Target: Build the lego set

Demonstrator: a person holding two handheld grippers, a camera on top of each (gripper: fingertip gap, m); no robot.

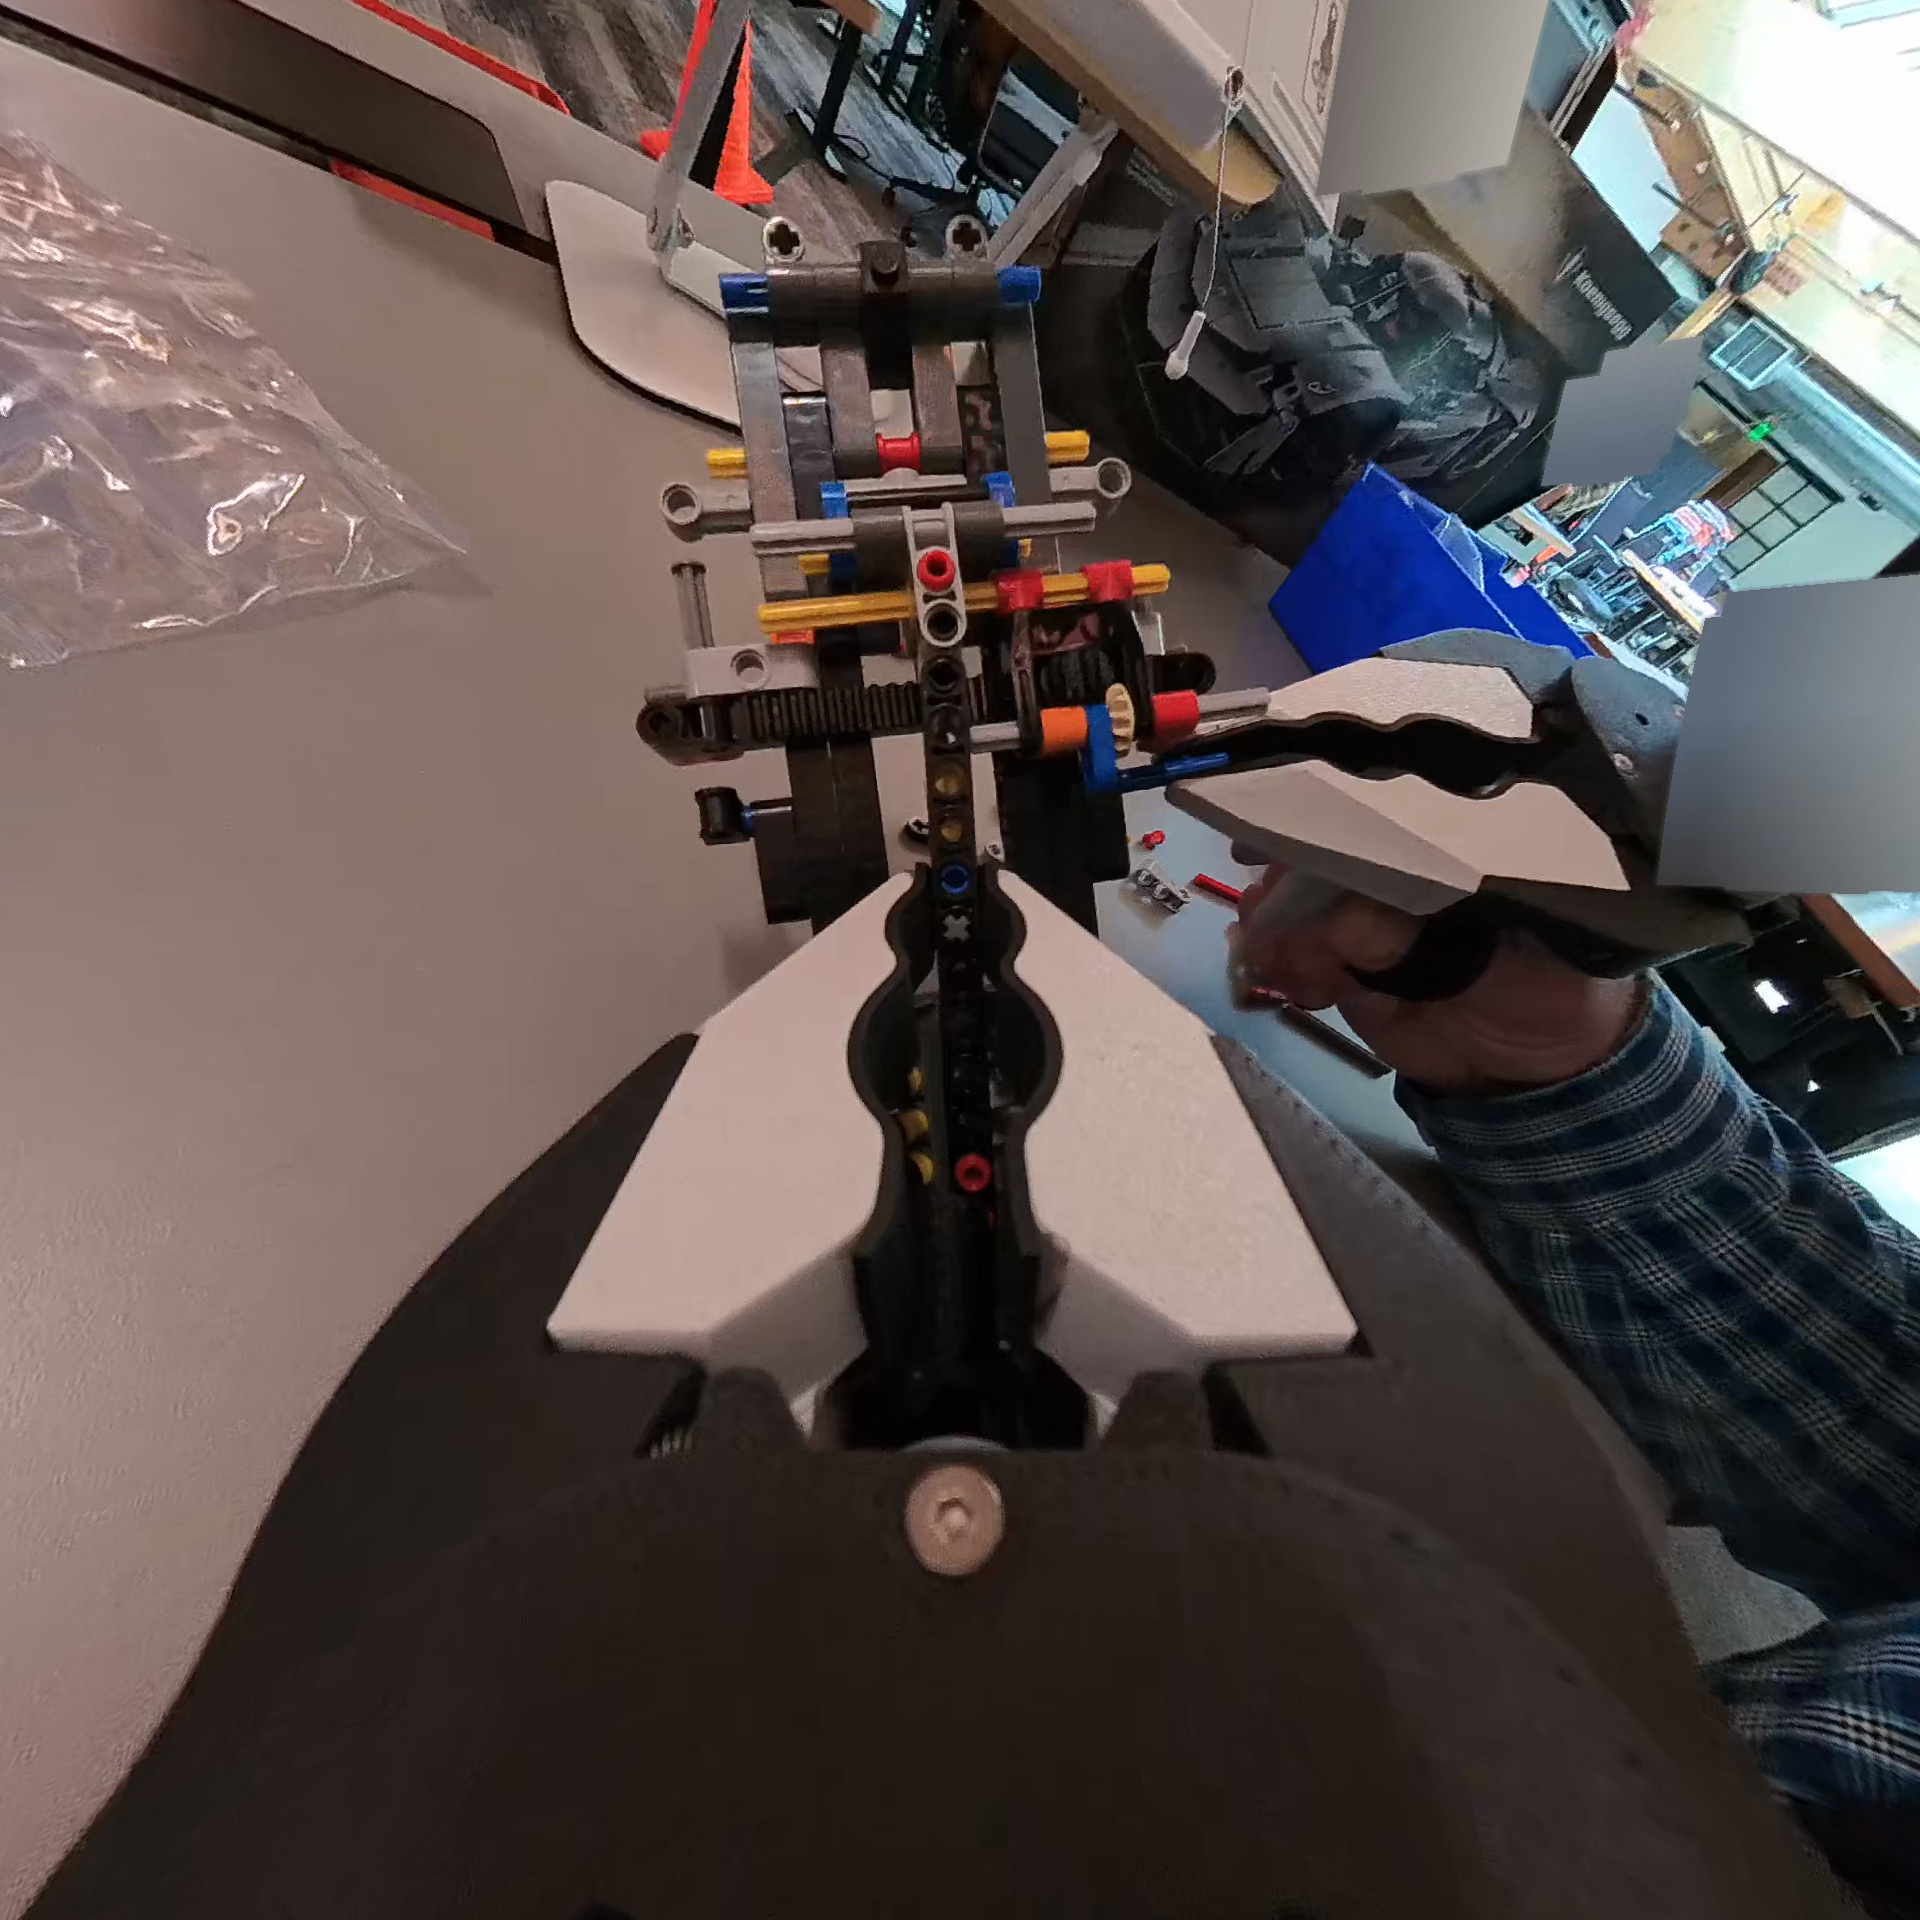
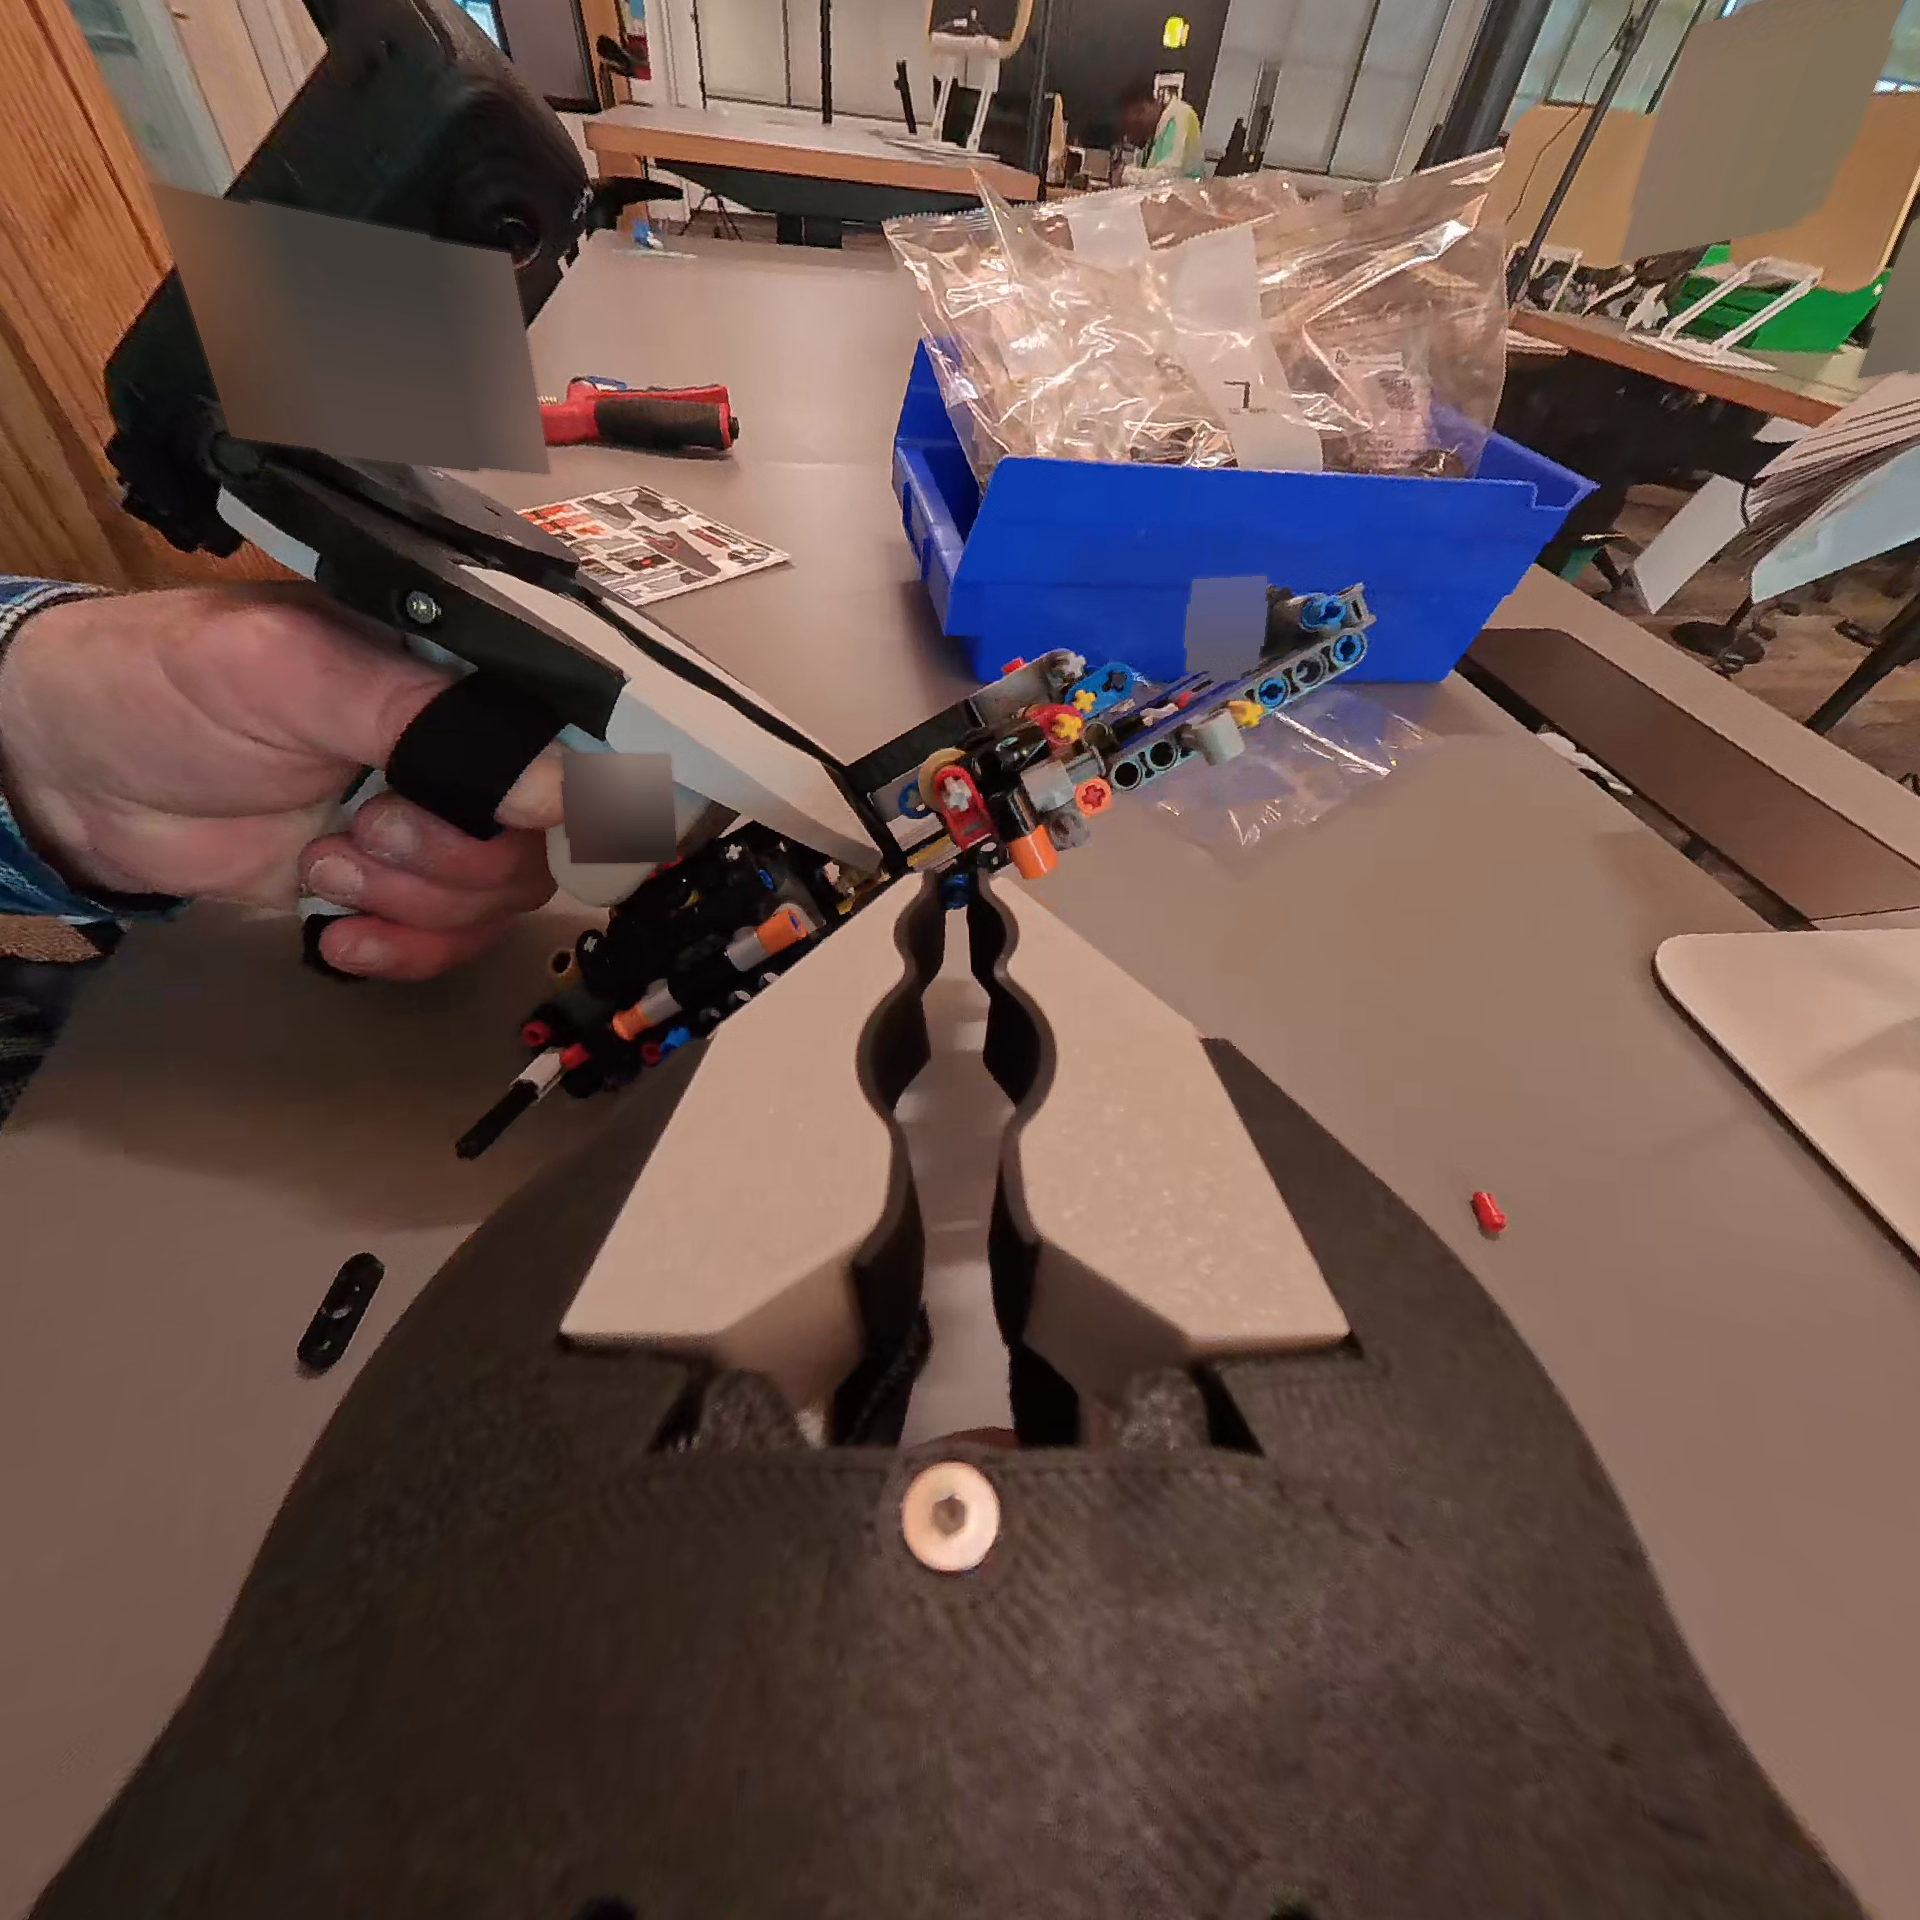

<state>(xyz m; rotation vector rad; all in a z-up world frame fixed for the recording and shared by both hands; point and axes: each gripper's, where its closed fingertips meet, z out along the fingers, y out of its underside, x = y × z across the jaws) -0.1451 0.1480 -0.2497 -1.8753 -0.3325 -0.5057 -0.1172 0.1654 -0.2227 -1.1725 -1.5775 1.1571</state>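
A half-built lego assembly point(image 1: 894, 416) of black, grey, yellow, red and blue parts is held above the grey table. My left gripper point(image 1: 956, 883) is shut on its long black beam point(image 1: 948, 790), which runs back between the fingers. My right gripper point(image 1: 1195, 748) comes in from the right, and its tips are closed on a small blue pin point(image 1: 1132, 774) at the assembly's side, below the axle with an orange bush. In the right wrist view, my right gripper point(image 2: 954, 883) pinches that blue pin point(image 2: 954, 889) under the tilted assembly point(image 2: 1143, 727). The left gripper point(image 2: 868, 821) holds it from the left.
A blue bin point(image 2: 1195, 551) filled with clear bags point(image 2: 1195, 312) stands behind the assembly. Another clear bag point(image 1: 156, 416) lies at the left. A red pin point(image 2: 1488, 1210), a black piece point(image 2: 338, 1309), a sticker sheet point(image 2: 655, 540) and a red-handled tool point(image 2: 644, 416) lie on the table. About 5 cm separates my left fingertips from my right. Left tips and right tips are each some 15 cm from the black piece point(image 2: 338, 1309).
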